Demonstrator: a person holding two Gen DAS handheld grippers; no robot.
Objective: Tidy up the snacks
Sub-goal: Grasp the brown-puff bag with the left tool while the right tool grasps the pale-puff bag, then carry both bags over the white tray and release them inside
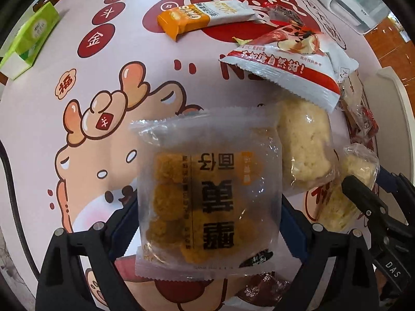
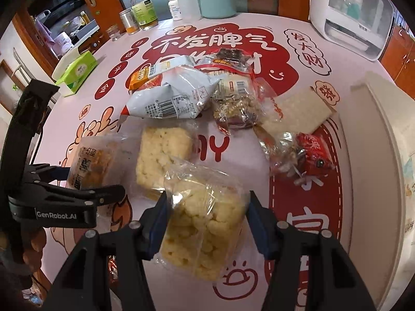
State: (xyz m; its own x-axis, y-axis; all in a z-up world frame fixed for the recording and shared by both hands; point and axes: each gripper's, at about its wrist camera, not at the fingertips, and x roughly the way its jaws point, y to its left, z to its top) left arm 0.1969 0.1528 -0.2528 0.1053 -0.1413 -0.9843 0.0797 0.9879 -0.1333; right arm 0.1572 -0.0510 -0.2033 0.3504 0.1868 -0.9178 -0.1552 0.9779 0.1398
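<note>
My left gripper (image 1: 207, 207) is shut on a clear packet of orange-brown fried snack pieces (image 1: 207, 189), held above the table; it also shows in the right wrist view (image 2: 90, 163). My right gripper (image 2: 205, 220) is shut on a clear bag of pale puffed rice cake (image 2: 205, 228), also seen in the left wrist view (image 1: 339, 202). A second puffed rice cake (image 2: 163, 153) lies on the table ahead. Beyond it lie a white chip bag (image 2: 171, 96), an orange-and-white bar (image 1: 205, 16) and several small wrapped snacks (image 2: 238, 103).
A white box (image 2: 384, 140) stands at the right table edge. A red wrapped candy (image 2: 313, 155) and a beige cracker pack (image 2: 298, 111) lie near it. A green tissue box (image 2: 77, 72) sits far left. Bottles and jars (image 2: 142, 7) and a white appliance (image 2: 355, 13) line the far edge.
</note>
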